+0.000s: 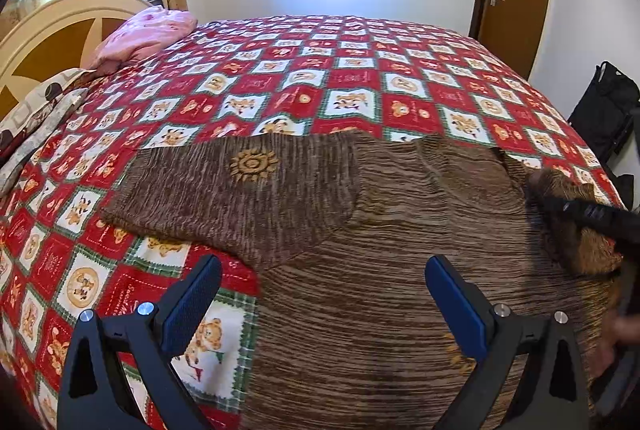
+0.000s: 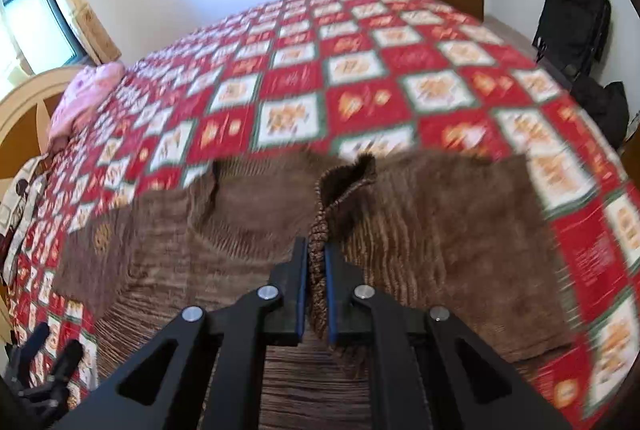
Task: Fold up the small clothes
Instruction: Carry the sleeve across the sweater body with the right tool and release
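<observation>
Fold is barely started, by the look of it. Right gripper [image 2: 316,258] is clamped on a bunched edge of the brown sweater [image 1: 360,230], fabric pinched between both pads and lifted off the body; which edge it is I can't tell. Left gripper [image 1: 322,290] hangs wide open over the near hem with nothing between its jaws. Sweater lies mostly flat on the checked bedspread [image 1: 320,69], left sleeve [image 1: 224,185] spread out sideways with the sun motif [image 1: 253,165] showing. Remaining: bring both sleeves in, then fold the body. Pink pillow [image 1: 144,33] sits at the far headboard, well apart.
</observation>
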`<state>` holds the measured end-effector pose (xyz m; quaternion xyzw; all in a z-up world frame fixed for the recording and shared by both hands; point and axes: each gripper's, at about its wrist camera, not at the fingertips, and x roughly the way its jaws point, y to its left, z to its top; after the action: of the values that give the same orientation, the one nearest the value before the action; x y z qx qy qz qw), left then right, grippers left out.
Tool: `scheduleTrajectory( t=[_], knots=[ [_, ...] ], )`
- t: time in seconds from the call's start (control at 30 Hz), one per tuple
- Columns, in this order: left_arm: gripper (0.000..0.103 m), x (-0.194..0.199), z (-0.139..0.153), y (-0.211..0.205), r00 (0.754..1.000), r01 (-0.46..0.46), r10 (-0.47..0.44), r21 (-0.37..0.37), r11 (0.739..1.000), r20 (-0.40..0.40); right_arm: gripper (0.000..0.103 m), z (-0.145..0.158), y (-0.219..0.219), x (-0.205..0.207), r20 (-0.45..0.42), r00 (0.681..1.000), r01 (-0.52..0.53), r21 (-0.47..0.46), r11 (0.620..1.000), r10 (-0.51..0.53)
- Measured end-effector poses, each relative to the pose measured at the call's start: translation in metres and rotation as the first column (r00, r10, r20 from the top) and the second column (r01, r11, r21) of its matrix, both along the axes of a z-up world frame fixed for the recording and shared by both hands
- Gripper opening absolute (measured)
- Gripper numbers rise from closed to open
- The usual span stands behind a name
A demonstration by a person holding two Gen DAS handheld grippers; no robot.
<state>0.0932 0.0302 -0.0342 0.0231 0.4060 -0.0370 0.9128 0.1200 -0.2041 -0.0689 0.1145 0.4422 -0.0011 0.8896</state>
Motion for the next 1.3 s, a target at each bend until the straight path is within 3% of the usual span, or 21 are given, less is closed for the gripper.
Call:
scheduleTrajectory(
  t=[0.2, 0.37, 0.43, 0.5, 0.57, 0.63, 0.67, 0.73, 0.8, 0.9, 1.0, 1.1, 1.27, 1.3],
  knots=[
    [0.102, 0.003, -0.006, 0.0, 1.0, -0.003, 0.003, 0.007, 1.0, 0.0, 0.011, -0.028, 0.027, -0.002, -0.027, 1.0, -0.017, -0.049, 0.999, 0.015],
    [0.102, 0.004, -0.009, -0.005, 1.0, 0.005, -0.005, 0.006, 1.0, -0.007, 0.011, -0.033, 0.039, -0.005, -0.013, 0.999, -0.035, -0.1, 0.994, 0.034],
    [0.102, 0.003, -0.01, -0.006, 1.0, 0.007, -0.007, 0.008, 1.0, -0.005, 0.017, -0.034, 0.042, -0.004, 0.0, 0.999, -0.042, -0.104, 0.994, 0.042],
    [0.102, 0.003, -0.01, -0.006, 1.0, 0.011, -0.011, 0.013, 1.0, -0.004, 0.022, -0.035, 0.044, -0.003, 0.021, 0.996, -0.084, -0.051, 0.995, 0.085],
    [0.102, 0.001, -0.01, -0.005, 1.0, 0.012, -0.012, 0.027, 1.0, 0.003, 0.044, -0.036, 0.046, -0.001, 0.013, 0.985, -0.173, 0.069, 0.983, 0.172],
    [0.102, 0.0, -0.009, -0.002, 1.0, 0.007, -0.008, 0.043, 0.999, 0.02, 0.046, -0.025, 0.035, -0.008, 0.063, 0.976, -0.219, 0.222, 0.95, 0.21],
    [0.102, 0.0, -0.009, 0.001, 1.0, 0.001, -0.002, 0.05, 0.999, 0.029, 0.043, -0.019, 0.03, -0.013, 0.089, 0.975, -0.22, 0.245, 0.944, 0.204],
    [0.102, 0.001, -0.011, 0.005, 0.999, -0.017, 0.015, 0.054, 0.998, 0.032, 0.027, -0.005, 0.011, -0.024, 0.129, 0.982, -0.161, 0.206, 0.965, 0.137],
    [0.102, 0.005, -0.015, 0.008, 0.999, -0.033, 0.033, 0.045, 0.998, 0.013, 0.02, -0.003, -0.002, -0.03, 0.127, 0.989, -0.093, 0.137, 0.986, 0.076],
    [0.102, 0.008, -0.02, 0.008, 0.999, -0.049, 0.05, 0.069, 0.996, -0.005, 0.019, -0.018, 0.003, -0.031, 0.067, 0.996, -0.06, -0.008, 0.998, 0.061],
    [0.102, 0.004, -0.021, 0.011, 0.999, -0.049, 0.05, 0.085, 0.995, -0.003, 0.019, -0.039, 0.015, -0.03, 0.02, 0.998, -0.061, -0.065, 0.996, 0.062],
    [0.102, 0.001, -0.018, 0.017, 0.998, -0.062, 0.062, 0.082, 0.995, 0.005, 0.019, -0.041, 0.023, -0.032, 0.046, 0.997, -0.048, -0.167, 0.985, 0.056],
    [0.102, 0.003, -0.017, 0.023, 0.996, -0.087, 0.086, 0.09, 0.992, 0.011, 0.022, -0.038, 0.023, -0.034, 0.045, 0.998, -0.027, -0.207, 0.978, 0.037],
    [0.102, 0.004, -0.017, 0.025, 0.996, -0.093, 0.093, 0.091, 0.991, 0.01, 0.03, -0.035, 0.023, -0.037, 0.044, 0.999, -0.016, -0.211, 0.977, 0.026]
  ],
)
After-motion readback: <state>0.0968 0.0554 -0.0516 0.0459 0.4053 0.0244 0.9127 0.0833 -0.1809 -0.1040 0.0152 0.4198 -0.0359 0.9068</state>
